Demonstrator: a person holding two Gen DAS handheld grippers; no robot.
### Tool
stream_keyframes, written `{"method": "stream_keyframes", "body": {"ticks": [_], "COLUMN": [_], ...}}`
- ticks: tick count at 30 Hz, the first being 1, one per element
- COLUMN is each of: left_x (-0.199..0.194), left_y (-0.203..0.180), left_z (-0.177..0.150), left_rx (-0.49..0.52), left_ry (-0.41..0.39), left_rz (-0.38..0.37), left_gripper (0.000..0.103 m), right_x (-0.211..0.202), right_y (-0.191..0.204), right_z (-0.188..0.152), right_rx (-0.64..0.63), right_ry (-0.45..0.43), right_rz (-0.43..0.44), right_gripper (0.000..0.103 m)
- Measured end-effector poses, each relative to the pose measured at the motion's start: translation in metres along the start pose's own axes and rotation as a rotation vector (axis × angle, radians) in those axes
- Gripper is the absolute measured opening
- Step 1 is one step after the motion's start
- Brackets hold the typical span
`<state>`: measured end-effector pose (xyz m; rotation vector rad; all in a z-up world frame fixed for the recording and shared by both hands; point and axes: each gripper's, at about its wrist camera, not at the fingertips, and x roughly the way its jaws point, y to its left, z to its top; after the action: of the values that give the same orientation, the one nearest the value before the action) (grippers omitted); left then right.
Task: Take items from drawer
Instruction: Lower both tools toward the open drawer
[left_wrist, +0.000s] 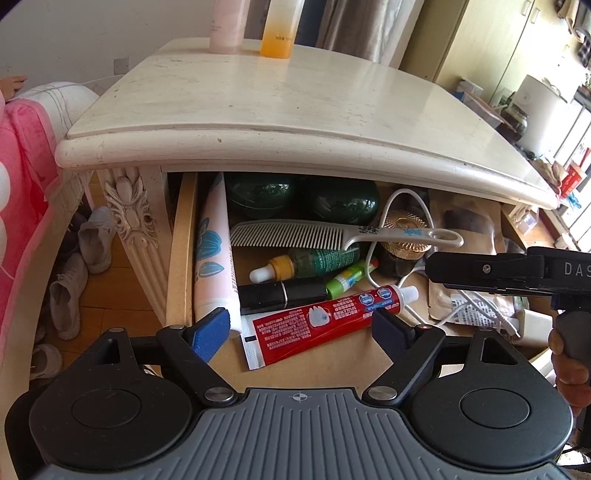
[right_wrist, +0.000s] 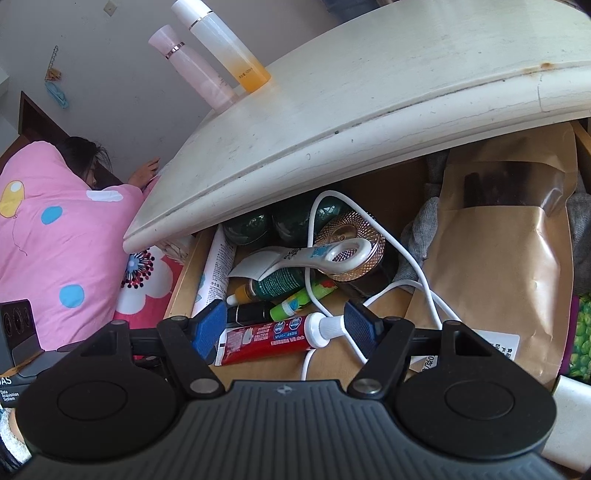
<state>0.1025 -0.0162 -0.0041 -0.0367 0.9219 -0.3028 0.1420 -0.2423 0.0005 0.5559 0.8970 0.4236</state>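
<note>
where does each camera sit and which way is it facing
Left wrist: on the left tongs, angled down into the open drawer; right tongs and a hand show.
Right wrist: on the right tongs, angled down into the drawer from its right.
Shared: toothpaste, comb, white cable.

- Daylight fills both views, bright and even, strongest at the right edge of the left wrist view.
- The pale tabletop (left_wrist: 295, 107) carries a soft sheen with no harsh glare.
- It shades the back of the open drawer (left_wrist: 181, 251), where the dark green jars (left_wrist: 343, 199) lose detail.
- Fisheye distortion bows the tabletop's edge; corners darken.
- Focus stays sharp, with no motion blur.
</note>
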Motion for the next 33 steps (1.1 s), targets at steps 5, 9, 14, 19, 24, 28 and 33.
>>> {"method": "stream_keyframes", "body": {"ticks": [5, 9, 14, 19, 24, 28, 33], "left_x": [0.003, 0.007, 0.018, 0.024, 0.014, 0.005, 0.006], "left_y": [-0.002, -0.003, -0.011, -0.013, -0.004, 0.009, 0.016], "left_z": [0.002, 0.007, 0.014, 0.016, 0.012, 0.008, 0.004], "left_rx": [0.023, 0.007, 0.015, 0.014, 0.004, -0.024, -0.042], "left_ry": [0.008, 0.000, 0.002, 0.018, 0.024, 0.014, 0.009], "left_rz": [0.024, 0.009, -0.021, -0.024, 0.003, 0.026, 0.017], "left_gripper": [0.086, 0.086, 0.082, 0.080, 0.078, 0.078, 0.077], "right_x": [0.003, 0.001, -0.003, -0.001, 0.001, 0.003, 0.025], "right_y": [-0.005, -0.015, -0.029, -0.039, -0.033, -0.013, 0.019], "right_z": [0.001, 0.005, 0.009, 0.010, 0.013, 0.017, 0.025], "right_rx": [0.033, 0.092, 0.165, 0.196, 0.177, 0.134, 0.061], "right_ry": [-0.013, -0.046, -0.079, -0.077, -0.040, -0.003, 0.074], "right_rz": [0.014, 0.035, 0.056, 0.059, 0.090, 0.156, 0.206], "right_gripper": [0.072, 0.072, 0.072, 0.072, 0.070, 0.070, 0.064]}}
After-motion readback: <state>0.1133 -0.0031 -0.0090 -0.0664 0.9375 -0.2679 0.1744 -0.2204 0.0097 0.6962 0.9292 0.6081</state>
